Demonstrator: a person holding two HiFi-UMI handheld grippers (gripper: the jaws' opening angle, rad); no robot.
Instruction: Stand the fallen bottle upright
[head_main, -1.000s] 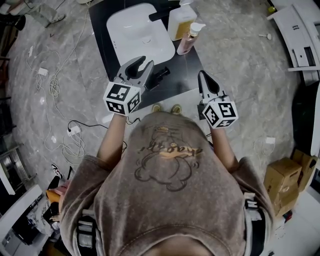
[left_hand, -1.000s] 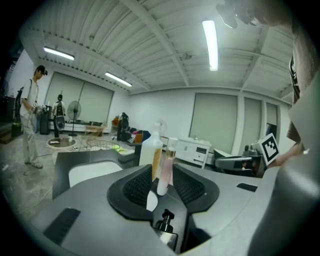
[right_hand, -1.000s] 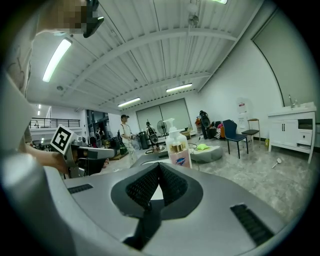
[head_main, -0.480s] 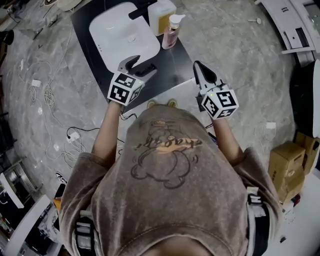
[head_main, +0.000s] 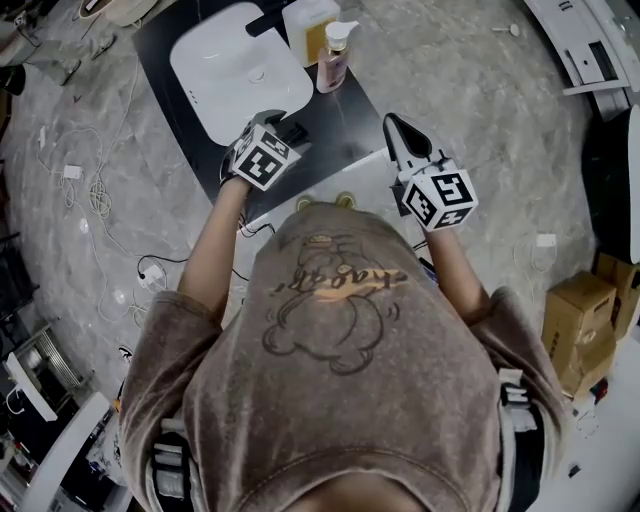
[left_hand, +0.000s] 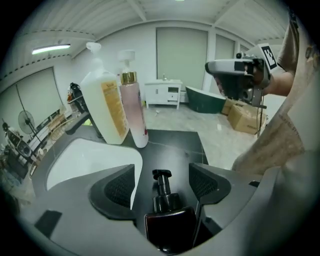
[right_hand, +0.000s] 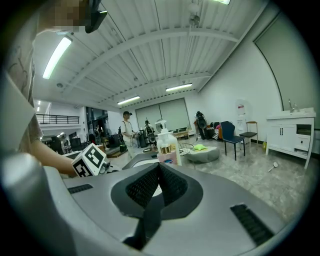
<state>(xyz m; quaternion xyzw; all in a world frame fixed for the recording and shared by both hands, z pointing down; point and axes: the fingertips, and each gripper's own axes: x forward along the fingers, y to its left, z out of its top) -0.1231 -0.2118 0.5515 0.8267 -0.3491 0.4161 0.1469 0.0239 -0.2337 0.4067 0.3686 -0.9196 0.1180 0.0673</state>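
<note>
your left gripper (left_hand: 162, 172) has just opened its jaws around the fallen bottle (left_hand: 170, 227), no grip yet. next close on it and tip it upright. right gripper (right_hand: 159, 169) is closed, empty.

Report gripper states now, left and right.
Left gripper: open, its jaws have just been opening; the fallen black pump bottle lies between them, not gripped.
Right gripper: shut, empty.
</note>
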